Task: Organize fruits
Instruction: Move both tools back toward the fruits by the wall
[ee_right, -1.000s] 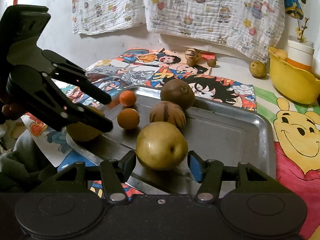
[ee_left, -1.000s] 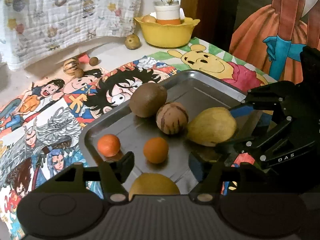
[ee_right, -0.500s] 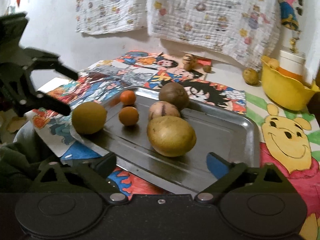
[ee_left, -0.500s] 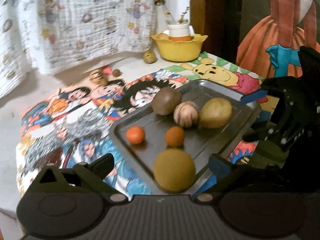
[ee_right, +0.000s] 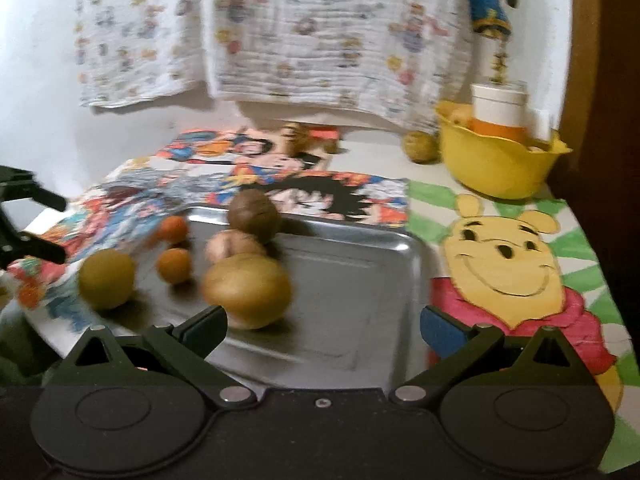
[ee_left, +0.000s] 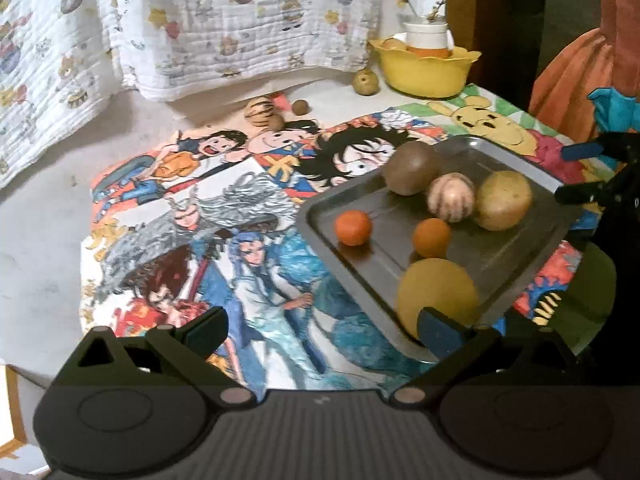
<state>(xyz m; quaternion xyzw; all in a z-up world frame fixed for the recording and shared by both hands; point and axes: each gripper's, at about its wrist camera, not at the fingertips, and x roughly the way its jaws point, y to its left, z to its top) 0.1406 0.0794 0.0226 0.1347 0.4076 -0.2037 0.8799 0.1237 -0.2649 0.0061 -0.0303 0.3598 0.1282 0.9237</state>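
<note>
Right wrist view motion-blurred: tray fruit smeared, pear (ee_right: pixel 247 290) edges soft. Left view: blue pad hides the round yellow fruit's (ee_left: pixel 438 290) lower edge; other gripper cut off right.

Six fruits (ee_left: pixel 451 203) on steel tray (ee_left: pixel 516 248): 2 sm oranges, brown, striped, 2 yellow.

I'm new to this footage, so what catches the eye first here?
A metal tray holding six fruits sits on a bright cartoon-print cloth. A yellow bowl stands at the back, by a hanging printed blanket.
</note>
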